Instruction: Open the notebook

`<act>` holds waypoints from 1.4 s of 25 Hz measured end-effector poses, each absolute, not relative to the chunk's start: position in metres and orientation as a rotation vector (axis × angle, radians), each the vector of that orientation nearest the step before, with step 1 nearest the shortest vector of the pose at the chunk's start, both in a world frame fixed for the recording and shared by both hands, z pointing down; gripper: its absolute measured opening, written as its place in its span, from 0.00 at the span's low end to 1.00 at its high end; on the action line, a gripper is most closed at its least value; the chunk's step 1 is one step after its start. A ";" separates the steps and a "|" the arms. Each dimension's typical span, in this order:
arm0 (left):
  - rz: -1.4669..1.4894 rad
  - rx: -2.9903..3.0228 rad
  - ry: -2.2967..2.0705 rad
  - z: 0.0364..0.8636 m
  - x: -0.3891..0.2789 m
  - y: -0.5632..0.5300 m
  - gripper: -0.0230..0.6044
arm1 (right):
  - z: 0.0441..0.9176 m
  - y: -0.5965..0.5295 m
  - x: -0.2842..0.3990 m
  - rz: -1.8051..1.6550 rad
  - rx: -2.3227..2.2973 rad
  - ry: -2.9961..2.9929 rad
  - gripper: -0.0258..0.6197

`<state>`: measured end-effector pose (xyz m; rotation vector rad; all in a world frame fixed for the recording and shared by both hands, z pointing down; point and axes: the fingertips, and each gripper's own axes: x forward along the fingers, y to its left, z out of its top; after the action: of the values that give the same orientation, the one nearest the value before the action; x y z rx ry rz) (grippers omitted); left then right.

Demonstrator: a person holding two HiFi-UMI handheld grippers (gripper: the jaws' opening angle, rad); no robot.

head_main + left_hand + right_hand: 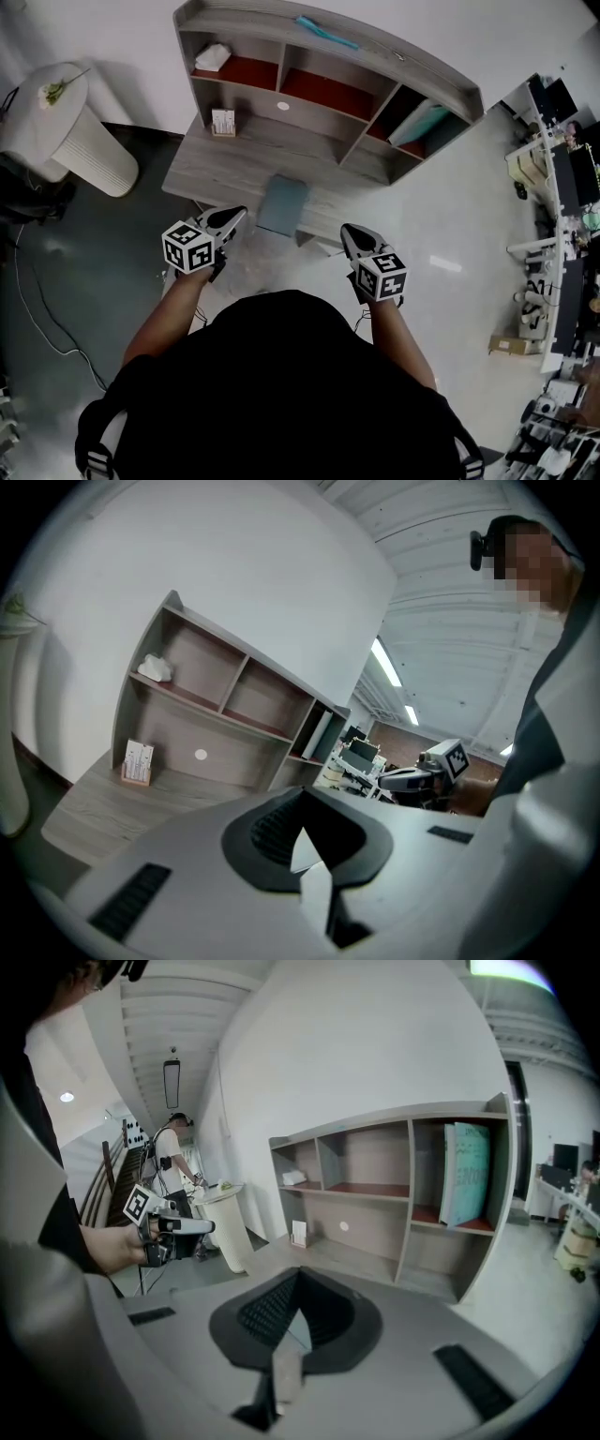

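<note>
Your left gripper (235, 217): hovering left of the notebook (282, 204), jaws pressed together, empty.
Your right gripper (348, 233): hovering right of the notebook, jaws pressed together, empty.

You are facing a grey tabletop (216, 164) with shelves (328, 94) standing against a white wall (375, 1044); strip lights (386, 663) are glowing overhead.
</note>
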<state>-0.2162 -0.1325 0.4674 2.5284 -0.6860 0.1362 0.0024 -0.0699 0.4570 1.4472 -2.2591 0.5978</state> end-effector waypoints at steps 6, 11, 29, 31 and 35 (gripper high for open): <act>0.141 2.525 -0.659 0.472 -0.219 -0.131 0.05 | 0.462 -0.058 0.003 0.628 1.477 -2.214 0.04; 0.157 2.516 -0.652 0.480 -0.218 -0.129 0.05 | 0.471 -0.049 0.005 0.651 1.491 -2.192 0.04; 0.268 2.492 -0.707 0.503 -0.173 -0.143 0.05 | 0.505 -0.069 0.041 0.724 1.431 -2.211 0.04; 0.288 2.485 -0.718 0.508 -0.167 -0.148 0.05 | 0.509 -0.073 0.046 0.734 1.411 -2.212 0.04; 0.318 2.471 -0.736 0.518 -0.154 -0.155 0.05 | 0.516 -0.079 0.059 0.761 1.381 -2.212 0.04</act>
<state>-0.1541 -0.1553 0.5177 2.4711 -0.7364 0.3182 0.0588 -0.0791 0.5163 1.3808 -2.2116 0.7611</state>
